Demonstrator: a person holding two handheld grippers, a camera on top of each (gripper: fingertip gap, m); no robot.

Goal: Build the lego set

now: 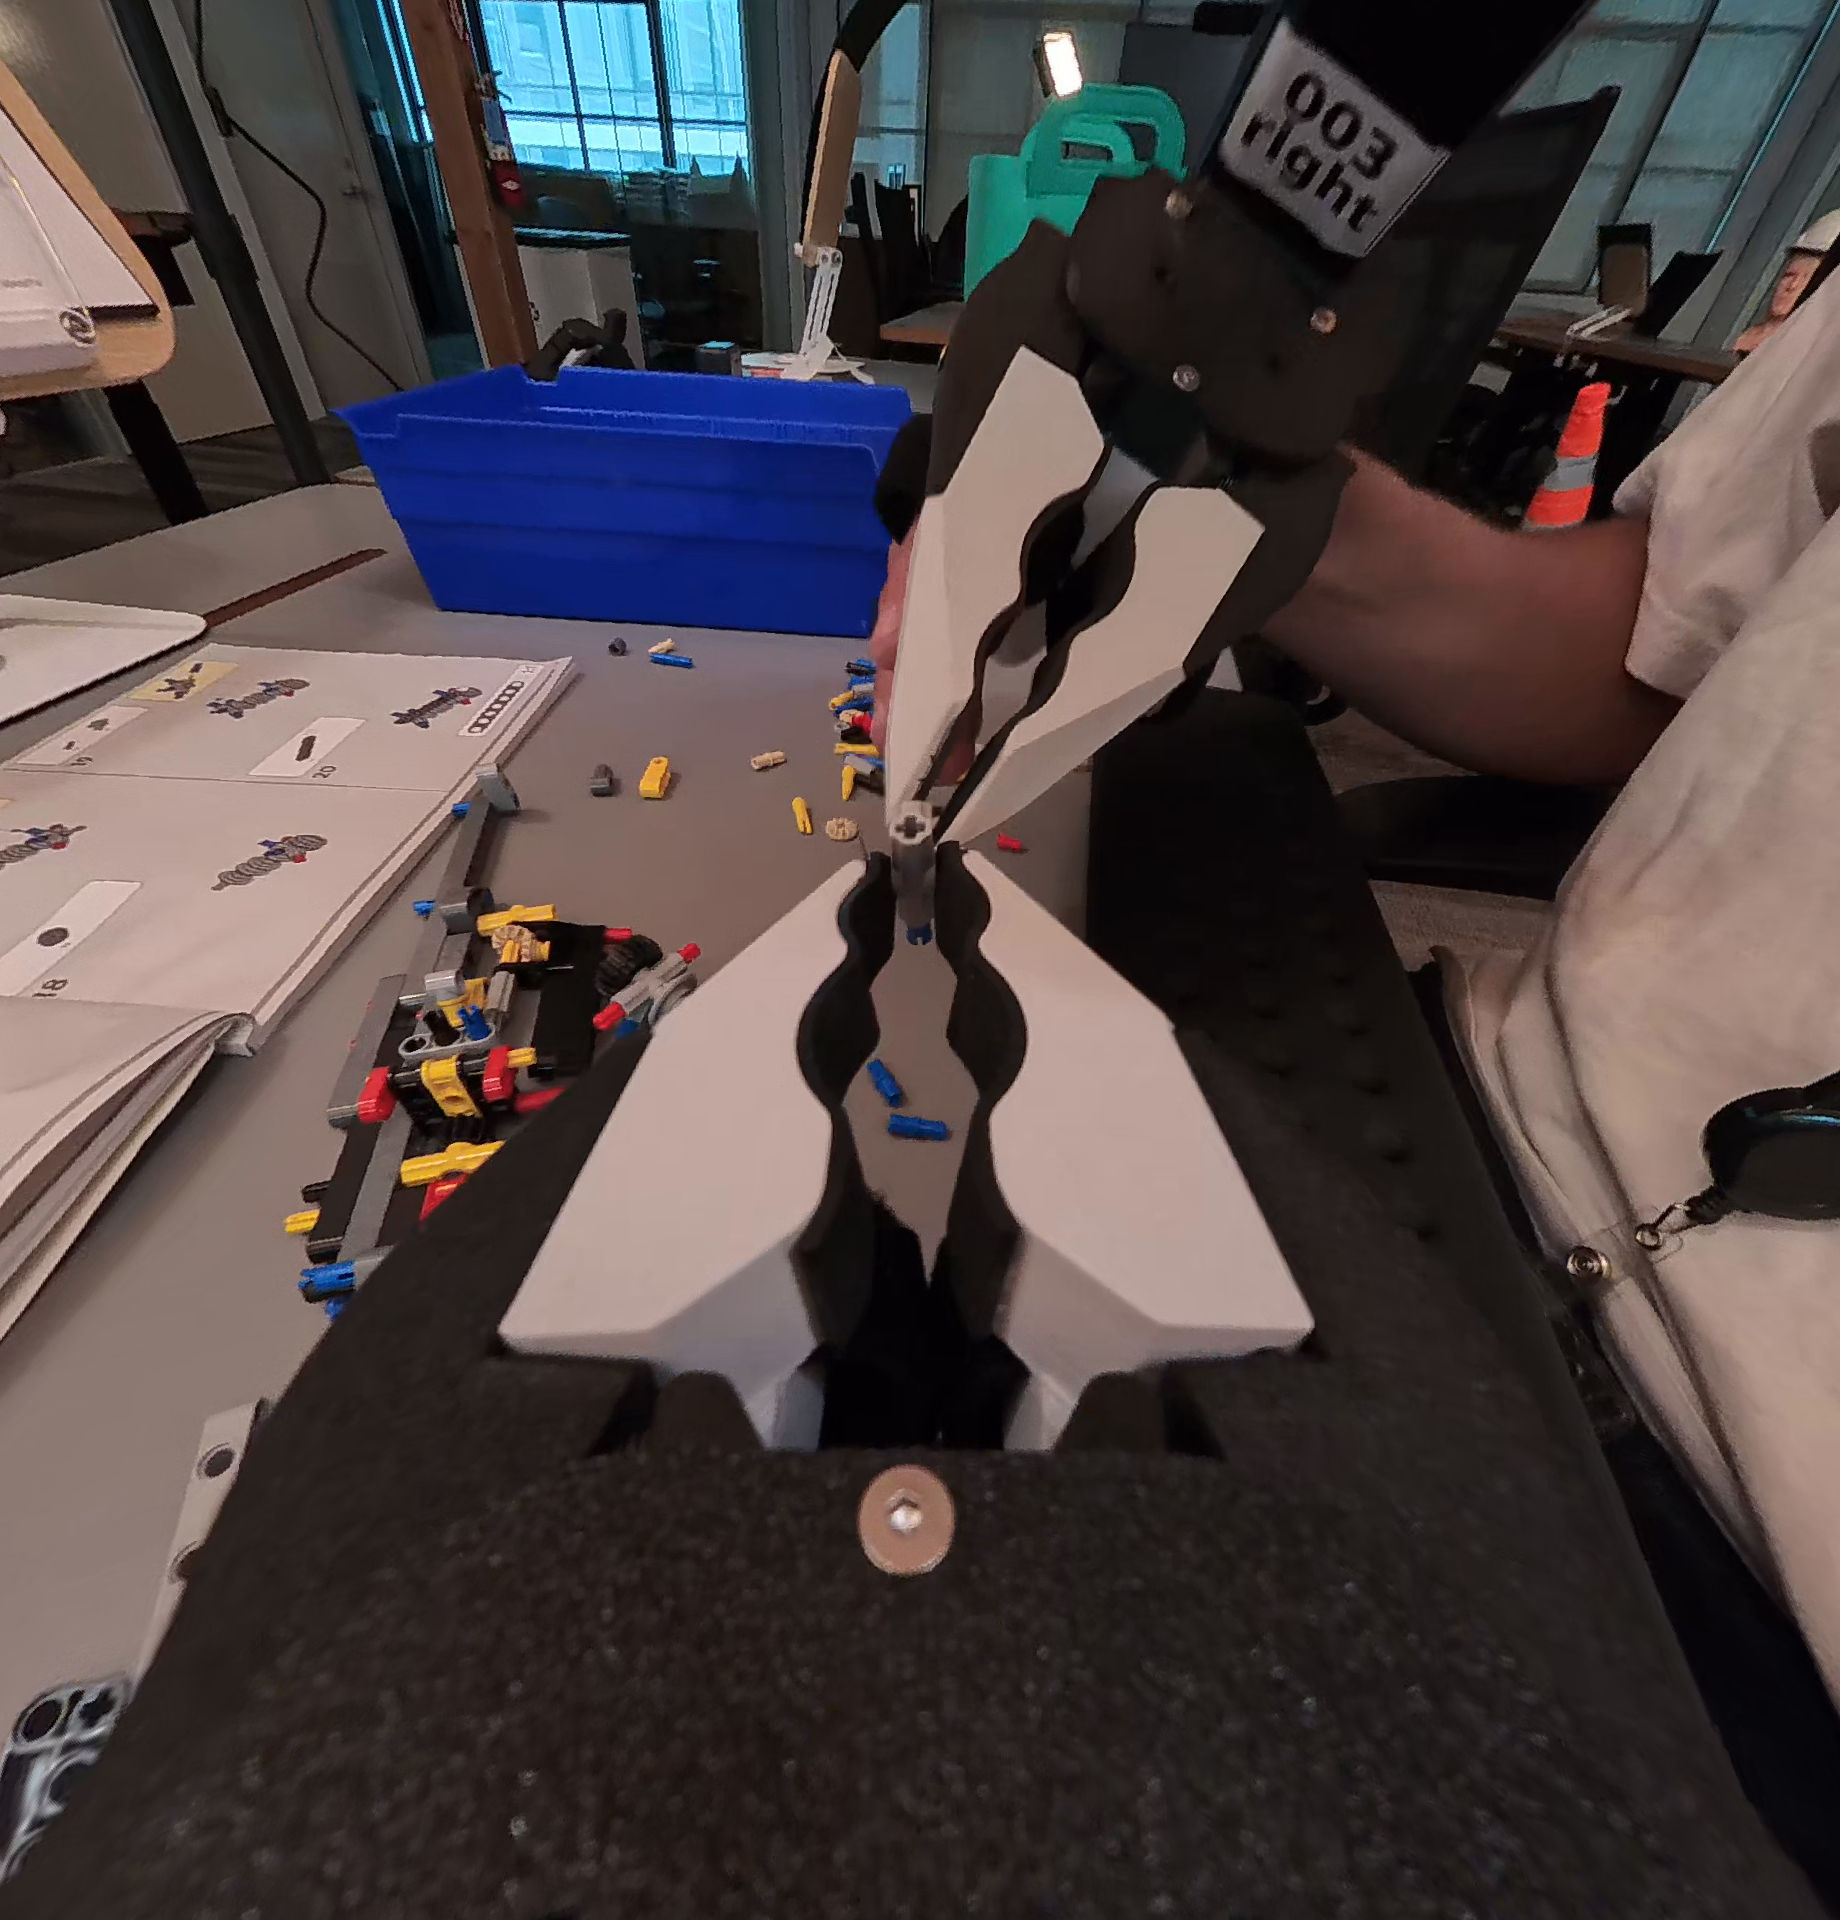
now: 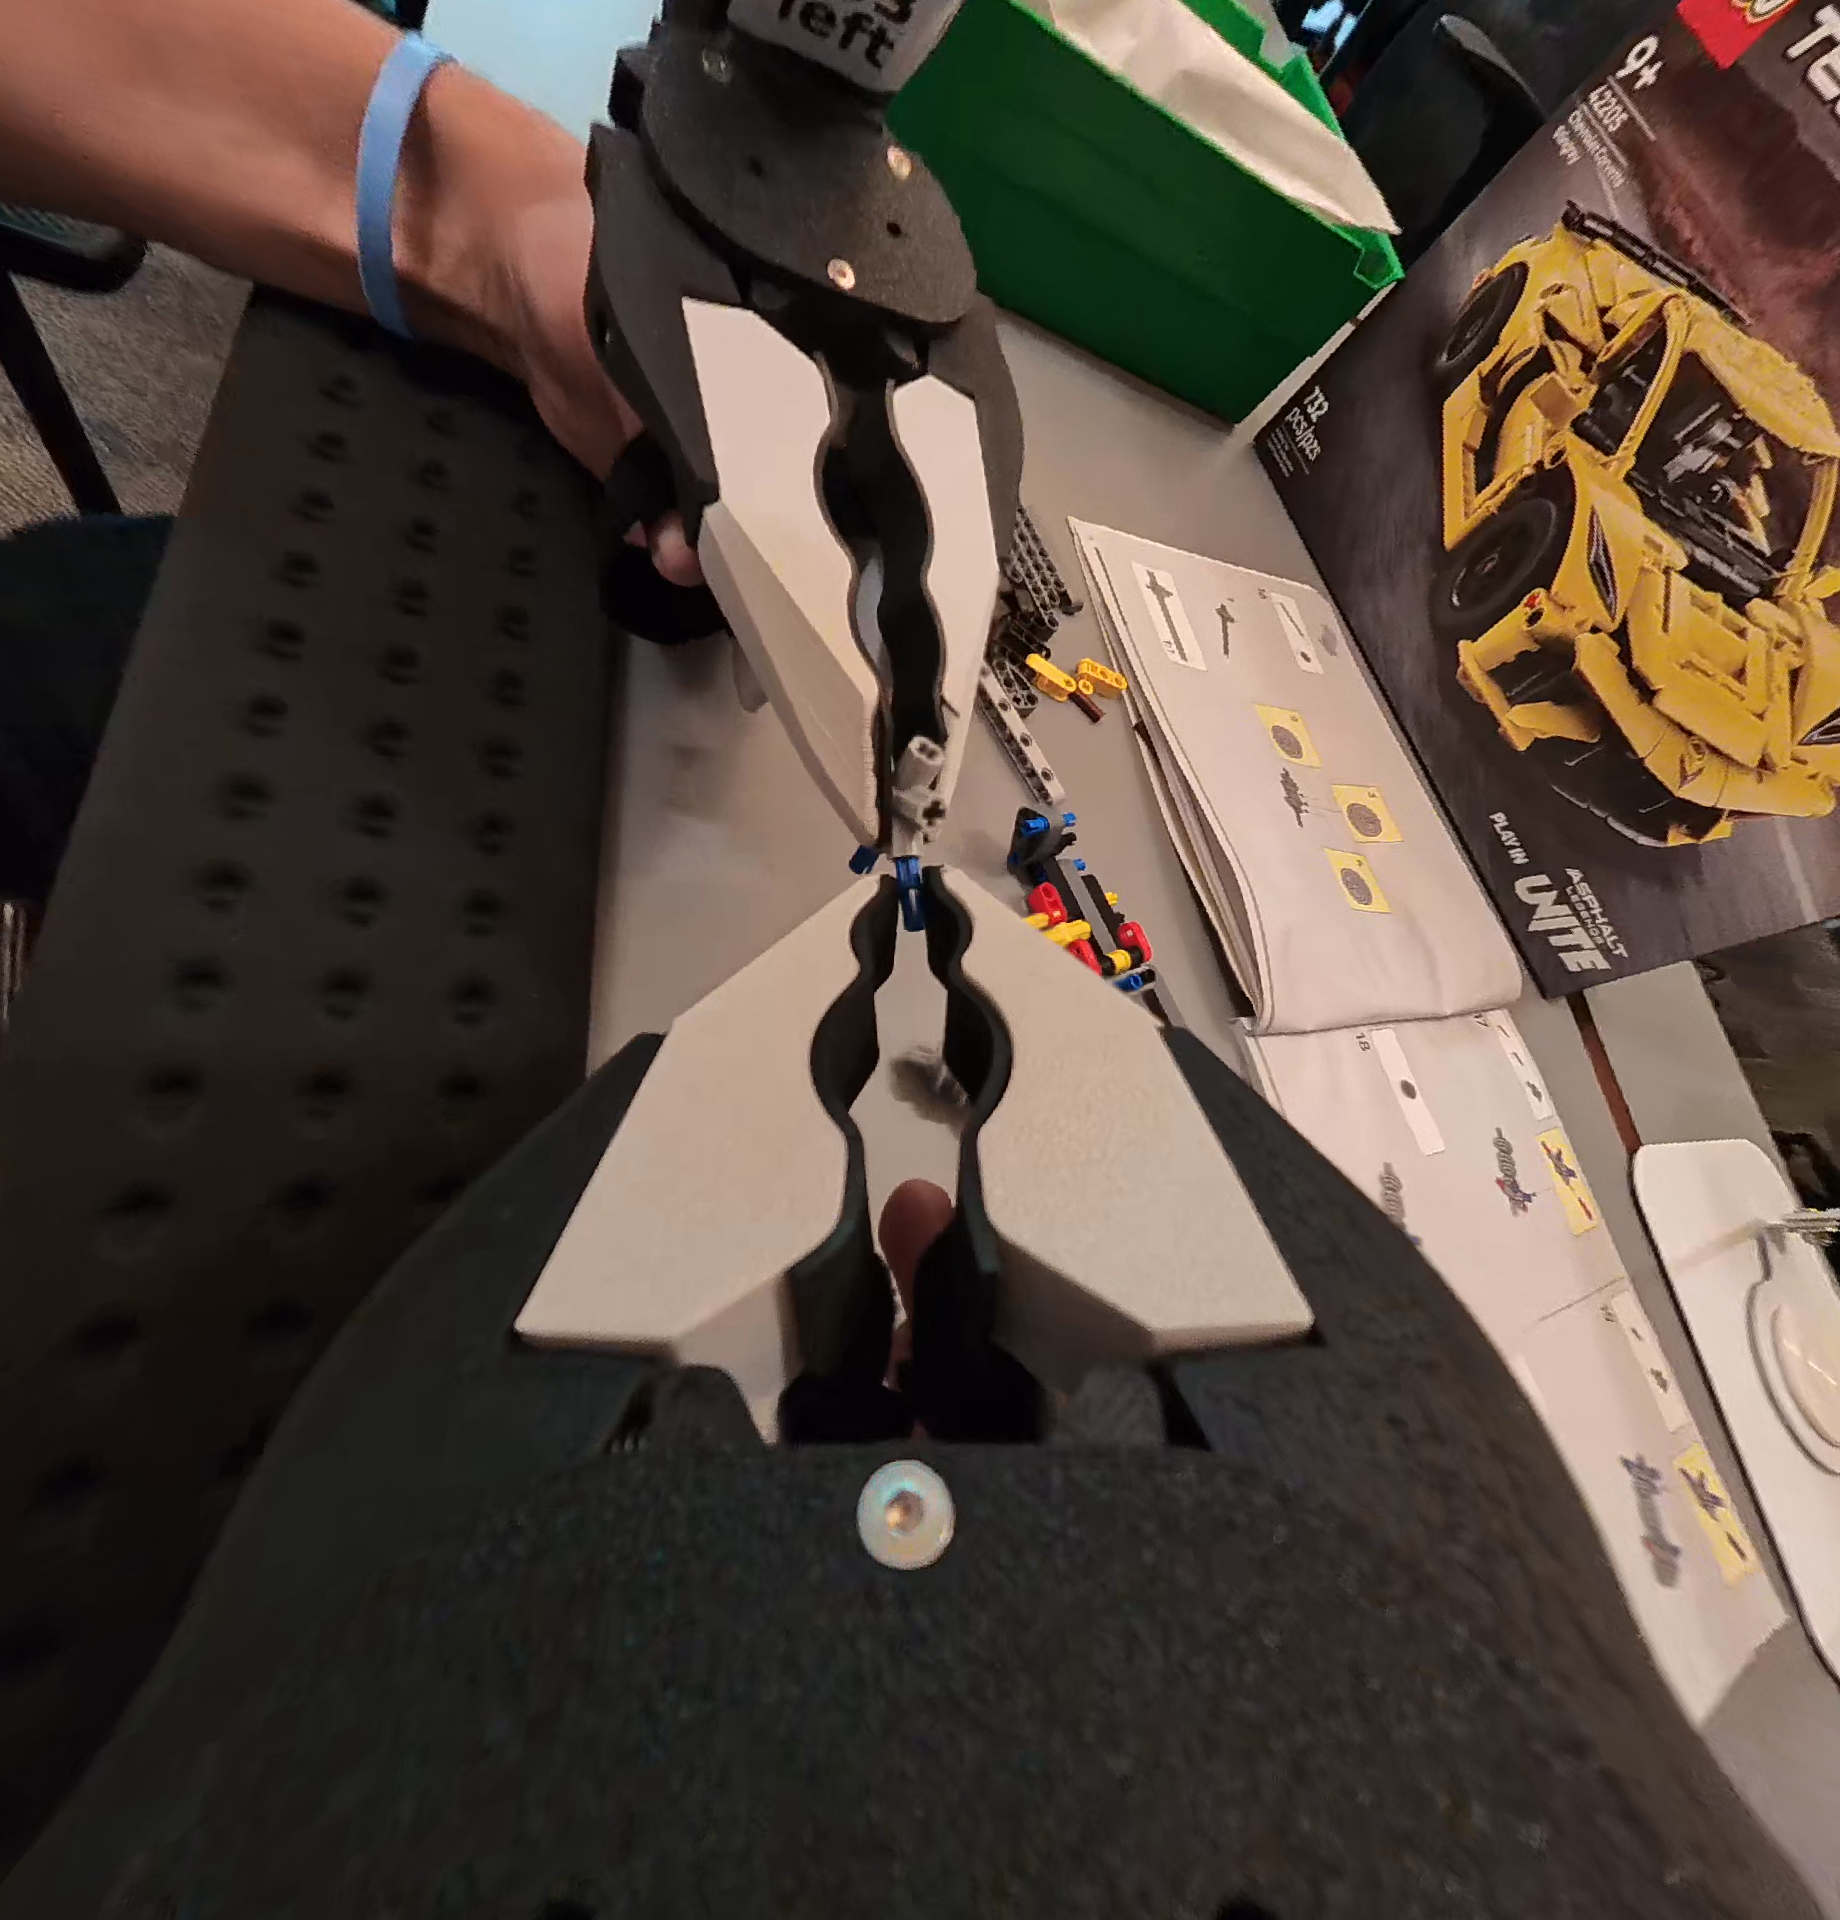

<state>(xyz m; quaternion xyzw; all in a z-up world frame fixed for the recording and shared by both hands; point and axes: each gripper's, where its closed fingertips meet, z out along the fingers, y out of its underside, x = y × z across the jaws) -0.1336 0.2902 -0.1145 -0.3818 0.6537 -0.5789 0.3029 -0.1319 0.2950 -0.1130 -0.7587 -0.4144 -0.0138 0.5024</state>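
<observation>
My left gripper is shut on a small grey connector and holds it above the table. A blue pin sticks out of the connector's lower side. My right gripper is shut on another blue pin, whose end touches the grey connector. The two grippers meet tip to tip. The right gripper comes down from above in the left wrist view, and the left gripper does so in the right wrist view.
A partly built assembly lies beside the open instruction booklet. Loose pieces are scattered before a blue bin. Two blue pins lie below my left fingers. A green bin and the set box stand behind. My left and right fingertips are right by each other.
</observation>
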